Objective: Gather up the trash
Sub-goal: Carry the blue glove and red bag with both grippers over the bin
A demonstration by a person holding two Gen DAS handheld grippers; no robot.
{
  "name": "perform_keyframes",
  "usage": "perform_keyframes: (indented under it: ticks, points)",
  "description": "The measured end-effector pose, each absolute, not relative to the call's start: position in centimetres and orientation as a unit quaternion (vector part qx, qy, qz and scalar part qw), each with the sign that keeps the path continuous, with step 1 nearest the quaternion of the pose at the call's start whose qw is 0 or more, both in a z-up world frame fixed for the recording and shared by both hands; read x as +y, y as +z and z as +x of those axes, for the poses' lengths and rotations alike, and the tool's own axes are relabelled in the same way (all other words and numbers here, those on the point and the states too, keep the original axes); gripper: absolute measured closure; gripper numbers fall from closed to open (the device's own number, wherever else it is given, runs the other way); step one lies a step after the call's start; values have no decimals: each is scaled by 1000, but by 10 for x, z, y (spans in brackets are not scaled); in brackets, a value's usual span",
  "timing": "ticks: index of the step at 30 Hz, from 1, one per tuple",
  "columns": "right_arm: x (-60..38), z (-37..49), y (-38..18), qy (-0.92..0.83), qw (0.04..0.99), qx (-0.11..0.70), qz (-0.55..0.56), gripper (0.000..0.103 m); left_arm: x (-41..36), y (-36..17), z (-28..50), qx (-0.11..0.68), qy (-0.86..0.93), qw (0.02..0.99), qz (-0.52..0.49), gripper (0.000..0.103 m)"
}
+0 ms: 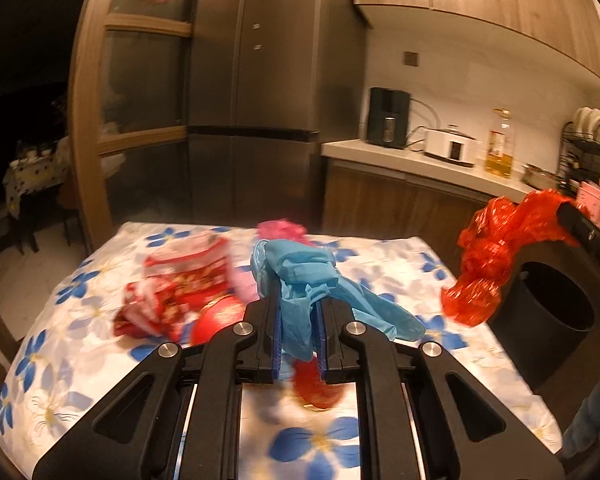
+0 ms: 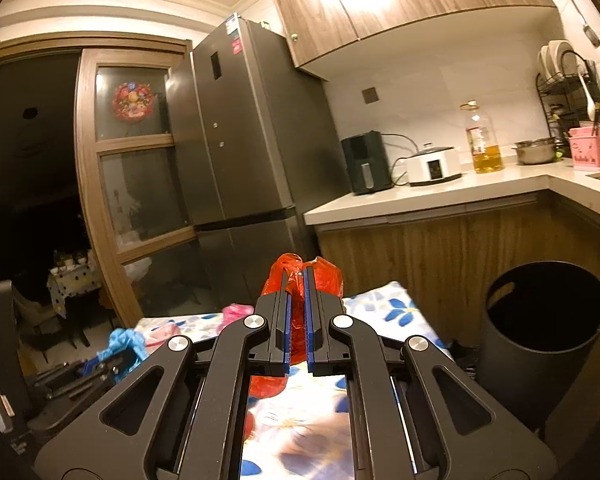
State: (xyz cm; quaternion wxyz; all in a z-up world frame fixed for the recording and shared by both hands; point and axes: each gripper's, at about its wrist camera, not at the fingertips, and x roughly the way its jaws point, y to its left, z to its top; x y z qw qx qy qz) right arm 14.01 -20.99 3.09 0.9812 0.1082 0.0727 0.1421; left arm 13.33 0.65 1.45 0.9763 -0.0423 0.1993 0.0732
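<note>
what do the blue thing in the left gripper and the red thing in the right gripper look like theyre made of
The blue glove in the left gripper looks like thin matte rubber, probably nitrile or latex: it hangs limp in soft folds. The red bag in the right gripper looks like thin glossy plastic film: crinkled, translucent, with bright glints.

Open-topped black bin beside table edge, counter behind.

Red packaging on the table — motion-blurred, print unreadable — bin partly cut off
</note>
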Motion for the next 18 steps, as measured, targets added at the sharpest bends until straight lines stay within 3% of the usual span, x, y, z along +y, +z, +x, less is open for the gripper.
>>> perform_keyframes:
  ticks: [18]
  points:
    - [-325, 118, 28, 28, 990, 58, 125, 98, -132, 21, 177, 196, -54, 979, 4, 90]
